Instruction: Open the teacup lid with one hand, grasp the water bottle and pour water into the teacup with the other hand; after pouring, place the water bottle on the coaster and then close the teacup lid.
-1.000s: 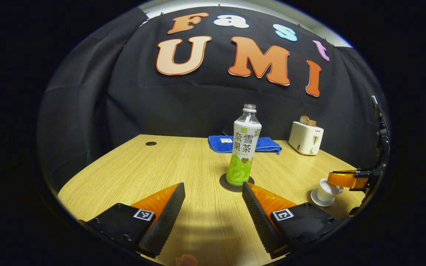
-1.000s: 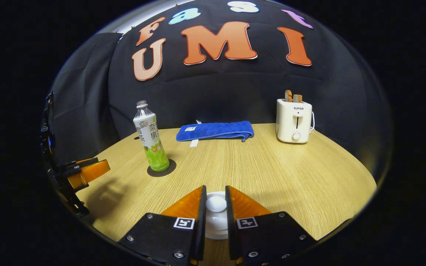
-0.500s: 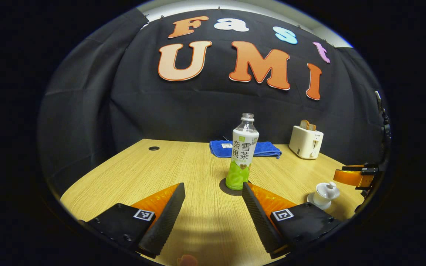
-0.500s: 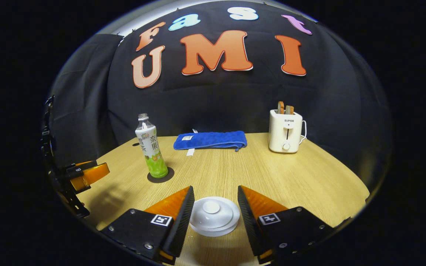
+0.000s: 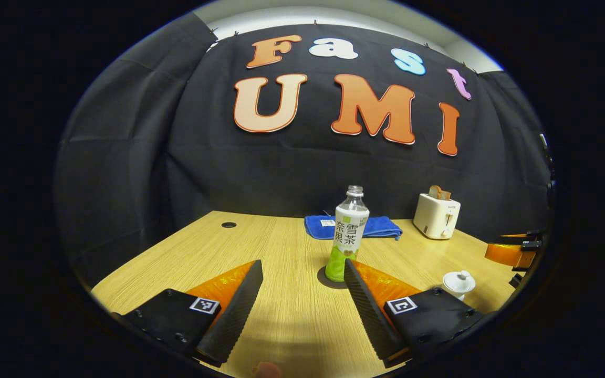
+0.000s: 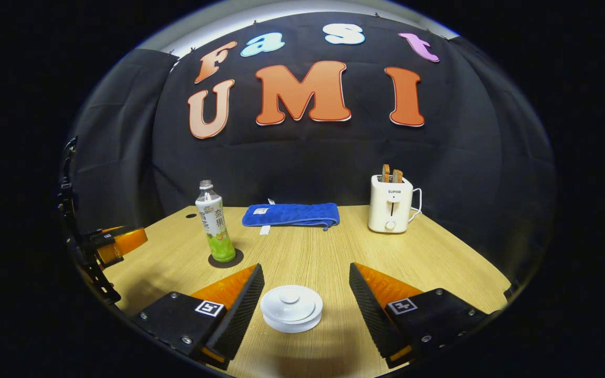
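A: In the left gripper view, your left gripper [image 5: 302,304] has backed away, jaws apart, with the water bottle [image 5: 348,235] standing on its coaster [image 5: 329,280].

B: In the right gripper view, your right gripper [image 6: 302,310] released the lid [image 6: 290,306]; jaws wide, teacup [image 6: 292,321] closed on the bench [image 6: 439,262]. Task looks finished.

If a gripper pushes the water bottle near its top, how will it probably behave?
The water bottle is tall and narrow on a small coaster, so it may tip rather than slide. It has no cap, so any liquid could spill. Only the lower part looks green; probably it is light, though the label hides the true level.
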Motion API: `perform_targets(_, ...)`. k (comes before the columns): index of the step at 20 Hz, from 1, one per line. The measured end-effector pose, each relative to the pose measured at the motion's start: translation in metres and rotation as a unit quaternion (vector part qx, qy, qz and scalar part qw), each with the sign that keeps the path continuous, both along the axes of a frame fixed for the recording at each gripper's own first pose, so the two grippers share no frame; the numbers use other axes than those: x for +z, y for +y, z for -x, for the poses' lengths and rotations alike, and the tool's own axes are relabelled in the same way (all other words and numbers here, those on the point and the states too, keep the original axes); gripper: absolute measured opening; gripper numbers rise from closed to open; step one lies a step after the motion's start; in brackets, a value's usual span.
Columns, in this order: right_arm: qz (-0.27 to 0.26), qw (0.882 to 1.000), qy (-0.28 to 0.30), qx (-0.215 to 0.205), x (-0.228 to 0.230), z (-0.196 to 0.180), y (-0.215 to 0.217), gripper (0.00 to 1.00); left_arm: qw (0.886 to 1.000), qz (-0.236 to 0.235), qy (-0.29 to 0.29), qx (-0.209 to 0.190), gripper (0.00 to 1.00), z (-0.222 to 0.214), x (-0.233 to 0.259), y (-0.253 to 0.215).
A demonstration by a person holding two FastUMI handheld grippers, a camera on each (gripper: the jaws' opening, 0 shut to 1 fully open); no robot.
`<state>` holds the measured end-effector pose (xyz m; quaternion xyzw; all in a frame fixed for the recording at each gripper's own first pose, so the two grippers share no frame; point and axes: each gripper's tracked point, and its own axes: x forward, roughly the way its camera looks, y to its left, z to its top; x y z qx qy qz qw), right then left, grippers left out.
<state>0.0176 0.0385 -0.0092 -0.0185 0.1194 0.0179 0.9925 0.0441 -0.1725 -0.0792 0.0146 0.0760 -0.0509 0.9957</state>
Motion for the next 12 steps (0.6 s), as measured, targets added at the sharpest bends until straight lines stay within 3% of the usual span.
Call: perform_targets(12,-0.009,1.000,-0.005,-0.012,-0.0002,0.0099,-0.0110,0.97,1.000,-0.009,-0.014,-0.008,0.99,0.0005,0.0051,-0.0026)
